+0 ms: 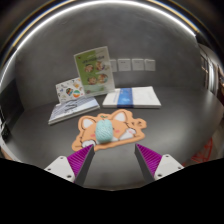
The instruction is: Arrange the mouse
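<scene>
The desk (pixel 175 125) has a dark grey surface that looks smooth and matt, with only a soft light on it. The mouse (pixel 104 130) is pale mint green and looks like smooth plastic with a gentle shine. It lies on a flat mouse pad (pixel 122 127) shaped like an orange and white animal; the pad looks soft and matt, perhaps cloth on top. The leaflets (pixel 70 92) and the open booklet (pixel 133 97) look like printed paper, and the upright sheet (pixel 93 70) seems a little glossy. The hand-held gripper (pixel 115 160) has open fingers with purple pads (pixel 152 158) that show a ribbed, matt, rubber-like face, set on white plastic.
</scene>
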Motion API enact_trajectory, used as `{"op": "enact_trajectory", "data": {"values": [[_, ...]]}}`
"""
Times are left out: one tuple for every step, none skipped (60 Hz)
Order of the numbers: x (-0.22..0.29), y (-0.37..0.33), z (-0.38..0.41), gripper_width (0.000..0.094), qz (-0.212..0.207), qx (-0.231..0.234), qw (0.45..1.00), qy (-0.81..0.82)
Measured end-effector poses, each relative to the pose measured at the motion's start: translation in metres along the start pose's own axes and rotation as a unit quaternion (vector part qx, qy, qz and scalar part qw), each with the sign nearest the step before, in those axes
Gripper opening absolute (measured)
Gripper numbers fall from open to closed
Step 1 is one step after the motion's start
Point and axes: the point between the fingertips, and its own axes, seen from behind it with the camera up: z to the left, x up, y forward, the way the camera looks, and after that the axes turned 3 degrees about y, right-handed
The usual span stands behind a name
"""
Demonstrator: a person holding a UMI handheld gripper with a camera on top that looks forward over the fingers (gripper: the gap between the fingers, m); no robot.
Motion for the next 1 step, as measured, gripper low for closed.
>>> {"op": "enact_trajectory", "data": {"values": [[-0.004,-0.006,-0.0058,0.0849,0.0,-0.005,1.0,0.002]]}}
